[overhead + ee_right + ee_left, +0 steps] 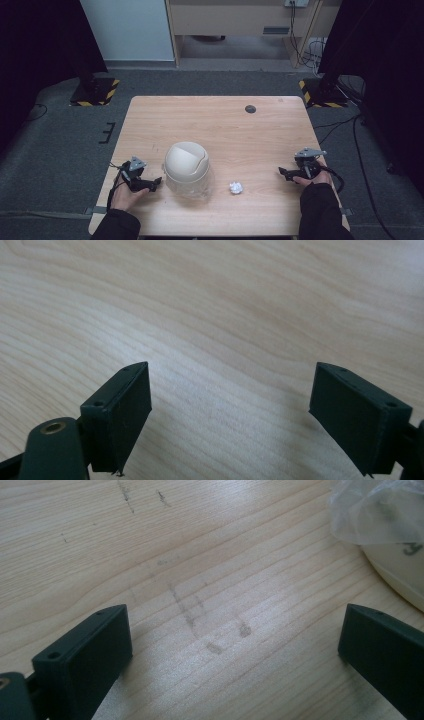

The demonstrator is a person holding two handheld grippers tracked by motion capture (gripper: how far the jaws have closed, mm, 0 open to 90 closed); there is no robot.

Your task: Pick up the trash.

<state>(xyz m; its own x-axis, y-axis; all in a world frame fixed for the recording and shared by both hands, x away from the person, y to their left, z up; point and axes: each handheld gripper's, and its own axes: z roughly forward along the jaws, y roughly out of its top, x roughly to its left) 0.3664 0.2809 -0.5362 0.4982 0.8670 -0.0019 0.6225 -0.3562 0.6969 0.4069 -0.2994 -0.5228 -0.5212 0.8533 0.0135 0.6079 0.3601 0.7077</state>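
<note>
Bin (pixel 400 545) cut off at edge

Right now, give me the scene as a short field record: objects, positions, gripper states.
table: light wood table, small dark disc near its far edge
bin: cream swing-lid bin with clear liner, beside left gripper
paper: crumpled paper ball, apart from the bin, between bin and right gripper
left gripper: open, empty
right gripper: open, empty
</note>
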